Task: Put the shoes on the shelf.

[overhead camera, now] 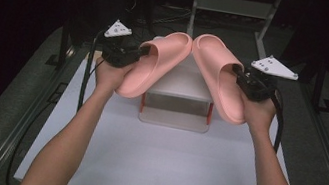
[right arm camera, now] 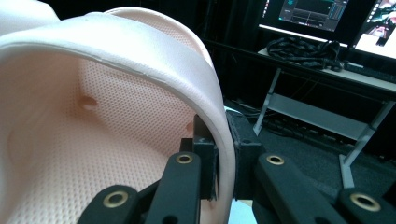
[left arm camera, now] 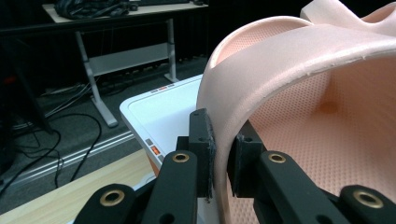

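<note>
The left gripper [overhead camera: 137, 53] holds the left slipper [overhead camera: 157, 63] up over the table [overhead camera: 165, 168]. In the left gripper view its jaws are closed narrow on the slipper's strap [left arm camera: 280, 51], one jaw outside the band and one inside, with the dotted footbed [left arm camera: 336, 140] to the right. The left hand [overhead camera: 110, 74] grips the tool from below, and a grey plate [overhead camera: 118, 29] sits on top of it.

The right gripper [overhead camera: 240, 77] holds the right slipper [overhead camera: 219, 73] in the same way. In the right gripper view the jaws pinch the edge of that strap [right arm camera: 154, 60], one on either side, the footbed [right arm camera: 70, 154] spreading to the left. The right hand [overhead camera: 259, 111] wraps the tool, and its plate [overhead camera: 275, 67] lies above.

Both slippers are pink and lifted clear of the table, tilted so the toes lean in and meet, or nearly meet, at the top, the heels splayed out and down. They hang above a white box [overhead camera: 177, 102] with red corner posts that stands at the far middle of the table. In the left gripper view the box's lid [left arm camera: 161, 109] sits just behind the jaws.

Beyond the table a desk frame [overhead camera: 233, 5] stands in the dark, and the right gripper view has lit monitors [right arm camera: 322, 16] and a heap of cables [right arm camera: 303, 46] on a desk
</note>
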`<act>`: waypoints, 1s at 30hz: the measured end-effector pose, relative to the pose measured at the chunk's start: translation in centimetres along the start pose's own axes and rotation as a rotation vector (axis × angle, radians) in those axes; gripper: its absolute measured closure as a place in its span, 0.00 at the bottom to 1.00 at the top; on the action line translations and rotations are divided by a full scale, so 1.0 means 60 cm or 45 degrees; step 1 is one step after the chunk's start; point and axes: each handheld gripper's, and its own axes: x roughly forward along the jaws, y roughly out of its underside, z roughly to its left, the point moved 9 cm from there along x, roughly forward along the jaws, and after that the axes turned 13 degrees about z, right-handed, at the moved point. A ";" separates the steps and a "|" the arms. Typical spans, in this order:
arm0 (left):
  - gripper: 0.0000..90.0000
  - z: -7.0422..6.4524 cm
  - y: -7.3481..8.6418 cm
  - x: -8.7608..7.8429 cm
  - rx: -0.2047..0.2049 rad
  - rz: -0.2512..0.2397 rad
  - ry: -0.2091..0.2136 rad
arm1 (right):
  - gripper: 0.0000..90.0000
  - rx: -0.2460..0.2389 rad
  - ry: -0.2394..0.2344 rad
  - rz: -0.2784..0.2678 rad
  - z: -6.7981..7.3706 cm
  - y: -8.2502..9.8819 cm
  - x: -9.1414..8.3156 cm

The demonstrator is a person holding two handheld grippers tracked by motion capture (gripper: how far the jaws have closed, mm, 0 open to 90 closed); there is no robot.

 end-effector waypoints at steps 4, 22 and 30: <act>0.90 0.003 0.000 0.007 -0.019 0.009 -0.004 | 0.92 0.009 0.001 0.020 -0.003 0.000 0.008; 0.89 0.020 -0.006 0.025 -0.099 0.025 -0.031 | 0.92 0.074 0.019 0.081 -0.010 -0.011 0.042; 0.87 0.023 -0.019 0.027 -0.115 0.023 -0.049 | 0.92 0.097 0.031 0.119 -0.011 -0.017 0.056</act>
